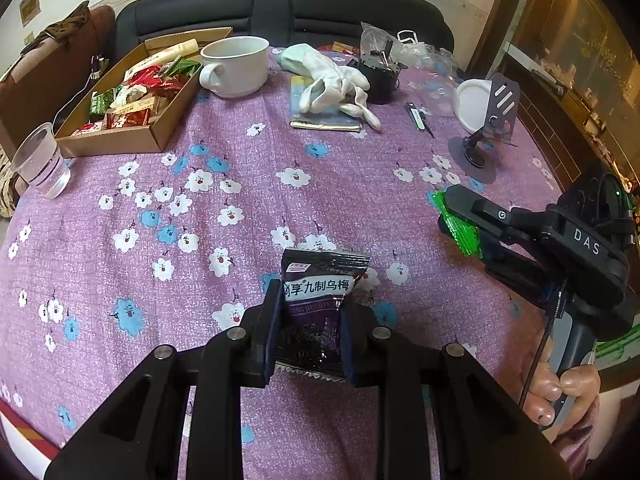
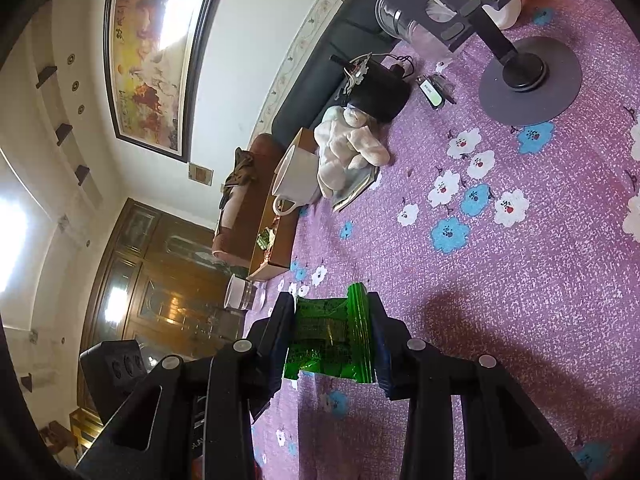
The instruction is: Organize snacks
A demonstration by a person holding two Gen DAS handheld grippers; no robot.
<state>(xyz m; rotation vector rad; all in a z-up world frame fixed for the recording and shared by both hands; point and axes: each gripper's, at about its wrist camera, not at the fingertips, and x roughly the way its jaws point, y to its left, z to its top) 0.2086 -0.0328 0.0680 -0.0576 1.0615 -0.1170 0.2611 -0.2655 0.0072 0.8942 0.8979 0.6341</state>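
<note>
My left gripper [image 1: 310, 304] is shut on a black plum snack packet [image 1: 320, 292] and holds it just above the purple flowered tablecloth [image 1: 240, 160]. My right gripper [image 2: 332, 320] is shut on a green snack packet [image 2: 330, 340]; it also shows at the right of the left wrist view [image 1: 456, 220], tilted on its side above the cloth. A cardboard box [image 1: 132, 136] with several snack packets sits at the far left of the table; it shows edge-on in the right wrist view [image 2: 276, 240].
A white mug [image 1: 236, 66] stands beside the box. A clear plastic cup [image 1: 40, 160] is at the left edge. White gloves [image 1: 336, 80] lie on a booklet. A black pouch [image 1: 380, 76], a pen [image 1: 418, 118] and a phone stand [image 1: 488, 132] are at the far right.
</note>
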